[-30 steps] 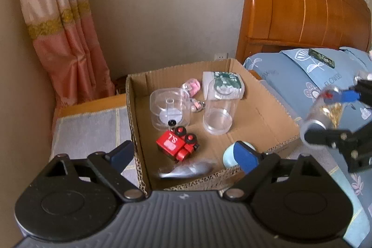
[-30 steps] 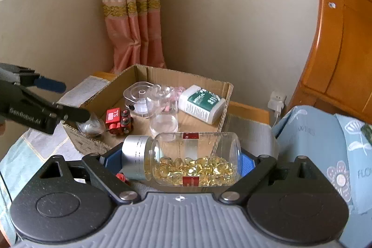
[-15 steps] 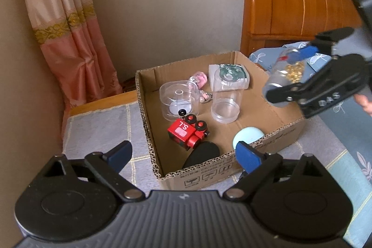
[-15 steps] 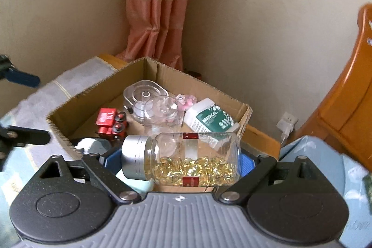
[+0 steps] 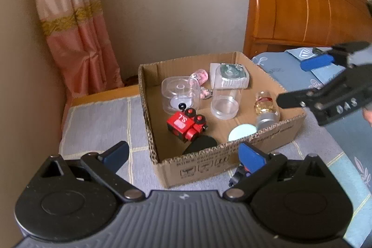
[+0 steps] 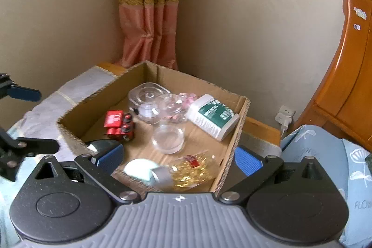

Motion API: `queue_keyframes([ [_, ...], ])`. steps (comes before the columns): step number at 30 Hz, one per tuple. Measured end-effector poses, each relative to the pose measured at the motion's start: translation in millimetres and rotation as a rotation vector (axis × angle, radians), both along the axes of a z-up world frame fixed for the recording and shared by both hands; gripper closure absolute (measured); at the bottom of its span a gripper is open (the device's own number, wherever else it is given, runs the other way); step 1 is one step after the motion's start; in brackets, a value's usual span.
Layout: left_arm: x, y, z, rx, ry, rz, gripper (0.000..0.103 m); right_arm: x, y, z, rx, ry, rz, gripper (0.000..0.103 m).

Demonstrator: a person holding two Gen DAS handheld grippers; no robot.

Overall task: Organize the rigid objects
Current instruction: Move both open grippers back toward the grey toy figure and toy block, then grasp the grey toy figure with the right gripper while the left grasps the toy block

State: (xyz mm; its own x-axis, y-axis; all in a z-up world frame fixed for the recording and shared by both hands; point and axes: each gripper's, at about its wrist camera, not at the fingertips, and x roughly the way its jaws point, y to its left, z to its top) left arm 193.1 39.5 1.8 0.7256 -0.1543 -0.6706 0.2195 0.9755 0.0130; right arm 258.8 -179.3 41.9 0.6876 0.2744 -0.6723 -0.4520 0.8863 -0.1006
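Cardboard box (image 6: pixel 234 131) rim under right tool (image 6: pixel 177 156), spreading, empty; left tool (image 5: pixel 183 155) spreading, empty, near front wall.

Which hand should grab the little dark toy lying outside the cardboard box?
Left. The left tongs, opening and empty, hang beside that toy at the box's front. The right tongs, also opening and empty, sit over the pill jar inside the box.

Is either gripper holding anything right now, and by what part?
Nothing. Both jaws are opening, empty; the capsule bottle lies in the box.
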Motion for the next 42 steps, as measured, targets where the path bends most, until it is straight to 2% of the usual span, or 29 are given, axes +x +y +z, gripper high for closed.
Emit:
queue_keyframes([
  [8, -20.5, 6.8, -7.2, 0.015, -0.011, 0.115, 0.003, -44.4, -3.9, -22.5, 0.132, 0.049, -0.028, 0.000],
  [15, -34.2, 4.3, -26.3, 0.027, 0.004, 0.155, 0.003, -75.3, 8.1, -56.9, 0.166, 0.114, 0.014, 0.000],
  [18, -34.7, 2.9, -33.8, 0.032, 0.025, 0.167, 0.003, -83.4, 18.4, -70.0, 0.139, 0.130, 0.043, 0.000],
  [25, -41.6, 2.4, -39.5, 0.031, 0.042, 0.149, 0.003, -91.6, 41.6, -90.6, -0.002, 0.091, 0.123, 0.000],
  [31, -42.6, 1.9, -40.3, 0.022, 0.049, 0.138, 0.003, -87.3, 47.4, -101.1, -0.063, 0.073, 0.175, 0.001],
  [33, -41.7, 1.9, -41.4, 0.021, 0.053, 0.132, 0.003, -85.4, 46.8, -102.8, -0.072, 0.074, 0.179, 0.006],
  [35, -40.4, 1.2, -43.4, 0.020, 0.060, 0.126, 0.003, -83.7, 44.7, -103.2, -0.071, 0.083, 0.179, 0.015],
  [38, -38.7, -2.1, -47.3, 0.029, 0.065, 0.101, 0.003, -81.5, 40.1, -102.8, -0.051, 0.096, 0.168, 0.020],
  [42, -36.8, -8.7, -51.7, 0.052, 0.062, 0.055, 0.003, -83.2, 37.3, -102.4, -0.033, 0.106, 0.154, 0.021],
])
